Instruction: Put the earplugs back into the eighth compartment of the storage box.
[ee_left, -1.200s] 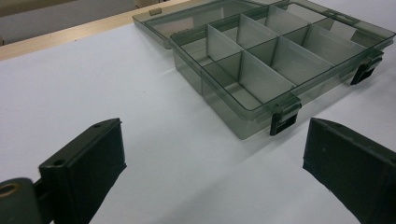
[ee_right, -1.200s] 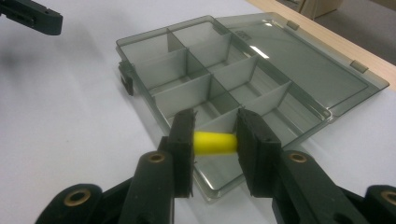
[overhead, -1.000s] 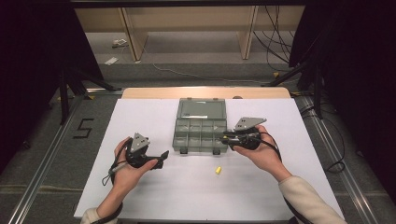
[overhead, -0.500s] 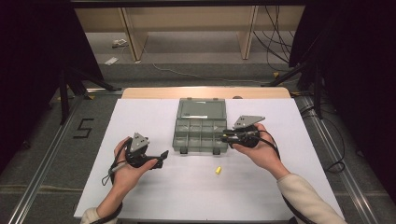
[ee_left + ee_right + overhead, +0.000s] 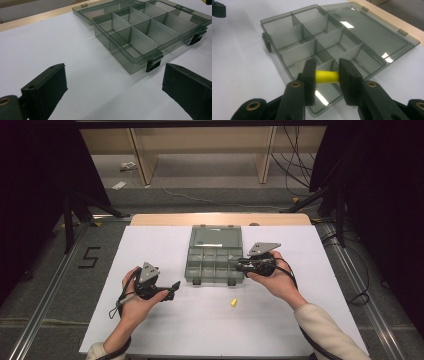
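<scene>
The table point(image 5: 150, 270), covered in white, carries a grey see-through compartment box point(image 5: 216, 262) near the middle of its far edge, lid folded flat back toward that edge, both front latches undone. Every compartment that can be seen looks empty, so the sorting seems barely begun.

The right gripper point(image 5: 239, 265) hovers at the box's right end, over the near right compartments. Its jaws stand fairly narrow, clamped end to end on a small yellow cylinder point(image 5: 327, 76), which hangs above the compartment nearest that corner. By my judgement the piece is picked and carried over; lowering it and letting go is what remains for it.

The left gripper point(image 5: 174, 286) rests on the table left of the box, toward the near edge, its jaws point(image 5: 112, 95) wide apart with nothing between them, aimed at the box's left front corner.

A second yellow piece point(image 5: 233, 302) lies loose on the table, nearer the front edge than the box and apart from both hands; it likely goes in next. Nothing blocks the drop besides the thin dividers, which the piece could catch on if set down askew.
</scene>
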The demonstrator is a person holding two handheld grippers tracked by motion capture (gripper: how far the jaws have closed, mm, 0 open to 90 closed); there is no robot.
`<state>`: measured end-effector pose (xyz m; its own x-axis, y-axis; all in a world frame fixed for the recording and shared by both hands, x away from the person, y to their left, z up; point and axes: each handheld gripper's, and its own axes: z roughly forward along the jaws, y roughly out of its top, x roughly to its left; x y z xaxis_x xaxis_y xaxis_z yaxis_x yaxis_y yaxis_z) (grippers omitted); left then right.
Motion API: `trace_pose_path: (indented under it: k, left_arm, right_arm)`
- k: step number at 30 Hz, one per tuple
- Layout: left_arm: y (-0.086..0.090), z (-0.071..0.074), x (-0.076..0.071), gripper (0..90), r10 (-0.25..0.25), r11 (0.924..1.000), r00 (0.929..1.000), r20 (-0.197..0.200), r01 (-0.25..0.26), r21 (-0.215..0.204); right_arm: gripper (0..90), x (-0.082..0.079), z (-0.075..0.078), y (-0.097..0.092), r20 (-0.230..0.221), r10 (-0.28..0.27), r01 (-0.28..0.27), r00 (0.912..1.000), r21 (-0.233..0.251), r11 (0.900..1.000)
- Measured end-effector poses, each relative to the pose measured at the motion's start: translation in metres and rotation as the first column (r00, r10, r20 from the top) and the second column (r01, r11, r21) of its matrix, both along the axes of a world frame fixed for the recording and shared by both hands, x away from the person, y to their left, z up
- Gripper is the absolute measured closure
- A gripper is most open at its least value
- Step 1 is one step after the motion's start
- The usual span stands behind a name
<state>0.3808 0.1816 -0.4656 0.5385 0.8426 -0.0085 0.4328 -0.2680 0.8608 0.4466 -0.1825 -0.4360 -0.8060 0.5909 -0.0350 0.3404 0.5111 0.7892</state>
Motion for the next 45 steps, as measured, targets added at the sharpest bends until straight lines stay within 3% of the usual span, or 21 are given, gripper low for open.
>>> trace_pose_path:
  k: [36, 45]
  left_arm:
    - [0.0, 0.0, 0.0, 4.9, -0.001, 1.0, 1.0, 0.001, 0.001, 0.003]
    - [0.0, 0.0, 0.0, 4.9, -0.002, 1.0, 1.0, -0.001, 0.002, 0.004]
  right_arm:
    - [66.6, 0.004, -0.013, 0.011, -0.035, 0.015, -0.016, 0.9993, -0.032, 0.9994]
    - [56.8, 0.004, -0.016, 0.012, -0.032, 0.003, -0.004, 0.9995, -0.026, 0.9996]
